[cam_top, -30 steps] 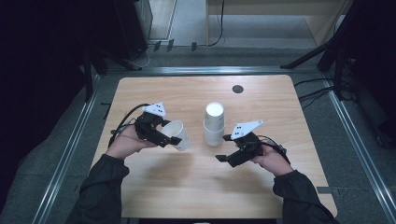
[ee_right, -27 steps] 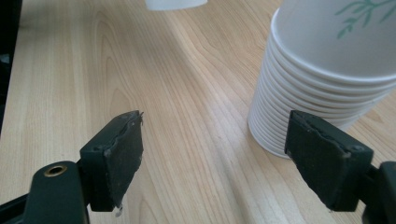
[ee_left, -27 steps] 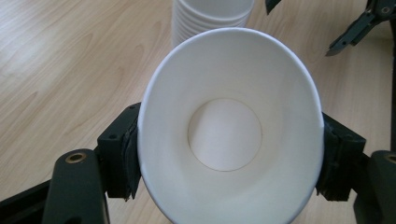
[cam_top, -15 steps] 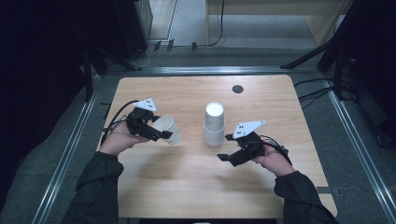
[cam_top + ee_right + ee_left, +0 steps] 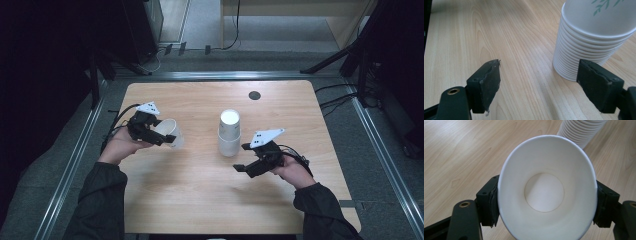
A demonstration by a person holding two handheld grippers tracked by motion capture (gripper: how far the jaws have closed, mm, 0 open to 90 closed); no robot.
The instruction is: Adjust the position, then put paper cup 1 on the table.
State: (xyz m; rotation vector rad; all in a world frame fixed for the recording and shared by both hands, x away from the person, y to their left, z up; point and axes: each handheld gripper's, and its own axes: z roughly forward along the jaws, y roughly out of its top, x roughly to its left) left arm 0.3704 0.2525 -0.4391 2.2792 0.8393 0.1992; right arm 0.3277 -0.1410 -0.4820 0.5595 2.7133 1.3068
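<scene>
A single paper cup (image 5: 168, 134) is being carried away from the cup stack (image 5: 229, 132), clenched in the left claw (image 5: 165, 140); the right claw (image 5: 241, 159) is being held released beside that stack.

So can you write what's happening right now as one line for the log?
left gripper: shut on paper cup, mouth facing its camera | right gripper: open, empty, beside cup stack | stack: upside down on table

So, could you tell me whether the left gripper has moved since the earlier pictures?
Yes: the left gripper, holding the paper cup, has drifted left, away from the cup stack.
</scene>
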